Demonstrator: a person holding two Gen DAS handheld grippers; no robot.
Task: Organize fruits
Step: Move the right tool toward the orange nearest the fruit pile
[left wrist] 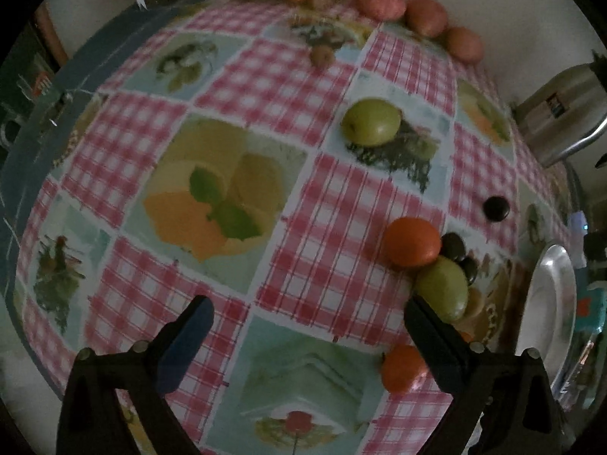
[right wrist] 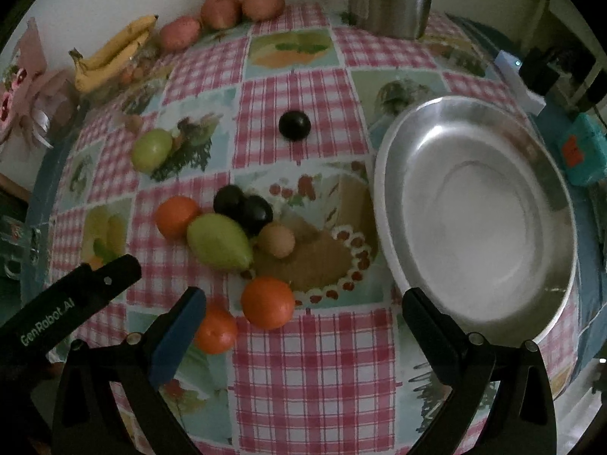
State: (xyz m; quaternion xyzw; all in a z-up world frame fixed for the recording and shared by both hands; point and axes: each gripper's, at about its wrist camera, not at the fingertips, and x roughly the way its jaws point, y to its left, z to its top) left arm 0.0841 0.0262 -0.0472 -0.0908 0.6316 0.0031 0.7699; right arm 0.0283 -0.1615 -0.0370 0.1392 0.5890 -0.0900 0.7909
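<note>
Checkered tablecloth [right wrist: 311, 371] with fruit pictures covers the table in dim light. Above it the right gripper [right wrist: 303, 311] hangs with jaws spread wide and nothing between them; the left gripper [left wrist: 307, 314] is likewise wide open and holds nothing. Just ahead of the right fingers lie two oranges [right wrist: 268, 302], touching. Beyond them a green pear-shaped fruit [right wrist: 218, 242], a third orange [right wrist: 176, 217], two dark plums [right wrist: 242, 206] and a brown fruit [right wrist: 276, 240] huddle together. A metal plate [right wrist: 474, 220] sits to the right, bare. Bananas [right wrist: 114, 51] lie by the far wall.
</note>
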